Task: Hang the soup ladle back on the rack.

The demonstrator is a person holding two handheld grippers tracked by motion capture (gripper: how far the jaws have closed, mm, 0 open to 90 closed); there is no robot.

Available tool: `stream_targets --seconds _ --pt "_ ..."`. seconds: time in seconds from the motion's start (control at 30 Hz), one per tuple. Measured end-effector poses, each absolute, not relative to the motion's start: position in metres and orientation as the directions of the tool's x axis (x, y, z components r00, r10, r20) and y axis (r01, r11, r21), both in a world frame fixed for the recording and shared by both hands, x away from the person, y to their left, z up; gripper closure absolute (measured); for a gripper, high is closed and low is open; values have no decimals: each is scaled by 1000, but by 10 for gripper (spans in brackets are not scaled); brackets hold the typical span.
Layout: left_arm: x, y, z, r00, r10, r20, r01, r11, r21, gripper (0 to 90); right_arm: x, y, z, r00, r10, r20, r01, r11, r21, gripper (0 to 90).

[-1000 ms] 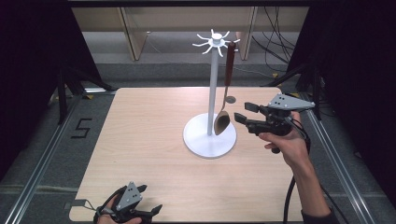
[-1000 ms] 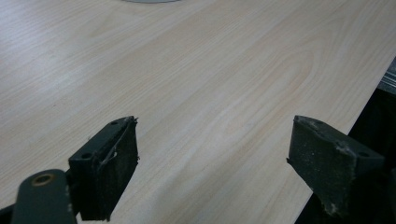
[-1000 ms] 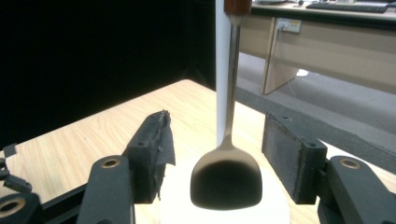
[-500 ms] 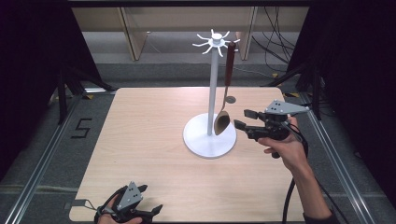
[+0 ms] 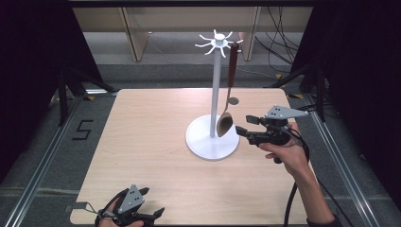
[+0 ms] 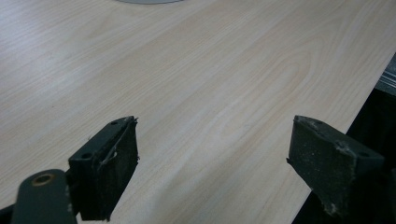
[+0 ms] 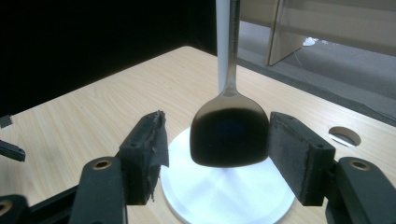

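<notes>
Pale wooden surface (image 5: 156, 142) – the brown-handled metal spoon (image 5: 225, 120) hangs vertically, bowl down, between the right gripper (image 5: 242, 126)'s just-widening jaws; left gripper (image 5: 153, 208) jaws apart.

Right gripper (image 5: 242, 125): held level just beside the white stand's (image 5: 211, 142) base, pointing at it — jaws apart and just been opening, spoon bowl (image 7: 229, 136) between the pads.
Right hand (image 5: 286, 151): wrapped under the gripper body, forearm running back away from the stand.
Left gripper (image 5: 151, 203): low, well apart from the stand — jaws wide, nothing between them.
</notes>
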State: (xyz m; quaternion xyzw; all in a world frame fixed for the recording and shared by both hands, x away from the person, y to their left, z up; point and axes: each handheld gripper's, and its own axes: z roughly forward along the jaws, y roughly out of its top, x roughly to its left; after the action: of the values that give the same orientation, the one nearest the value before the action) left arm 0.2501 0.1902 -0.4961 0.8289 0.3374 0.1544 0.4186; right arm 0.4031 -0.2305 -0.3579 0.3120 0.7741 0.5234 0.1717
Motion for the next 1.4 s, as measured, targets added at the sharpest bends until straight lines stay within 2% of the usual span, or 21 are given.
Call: stream_targets --seconds 0.23,0.27,0.3,0.43,0.57,0.77,0.87,0.9,0.93,1.07,1.13,1.4 --pt "250 195 -497 732 682 6 421 -459 782 152 400 -233 -364 -723 685 88 349 253 902 351" --pt "249 195 -496 725 689 -11 423 -432 797 152 400 -234 -365 -726 685 62 333 271 903 350" --pt "249 195 -495 722 692 11 416 -446 793 152 400 -234 -367 -731 680 56 327 277 903 349" --pt "248 193 -496 725 689 -20 426 -425 799 152 397 -232 -373 -726 683 75 352 277 894 347" --pt "250 195 -495 740 672 16 403 -462 790 152 395 -234 -378 -728 682 67 355 291 889 344" --pt "250 192 -496 722 691 -15 426 -428 797 152 396 -235 -387 -737 674 53 353 316 881 340" --pt "252 193 -497 727 686 4 420 -450 788 152 394 -234 -389 -733 675 79 382 313 870 338" --pt "251 192 -496 727 687 -7 424 -440 791 152 396 -233 -393 -747 662 58 353 322 878 336" --pt "251 192 -496 727 687 -7 424 -440 791 152 394 -232 -393 -738 670 82 389 322 863 336" --pt "252 192 -496 725 689 -10 429 -441 788 152 396 -232 -400 -751 658 62 378 351 857 335" --pt "252 191 -496 719 694 -26 434 -420 797 152 395 -232 -402 -747 660 84 402 347 847 334" --pt "250 194 -496 731 683 1 417 -447 792 152 393 -226 -411 -754 652 77 408 373 833 332"
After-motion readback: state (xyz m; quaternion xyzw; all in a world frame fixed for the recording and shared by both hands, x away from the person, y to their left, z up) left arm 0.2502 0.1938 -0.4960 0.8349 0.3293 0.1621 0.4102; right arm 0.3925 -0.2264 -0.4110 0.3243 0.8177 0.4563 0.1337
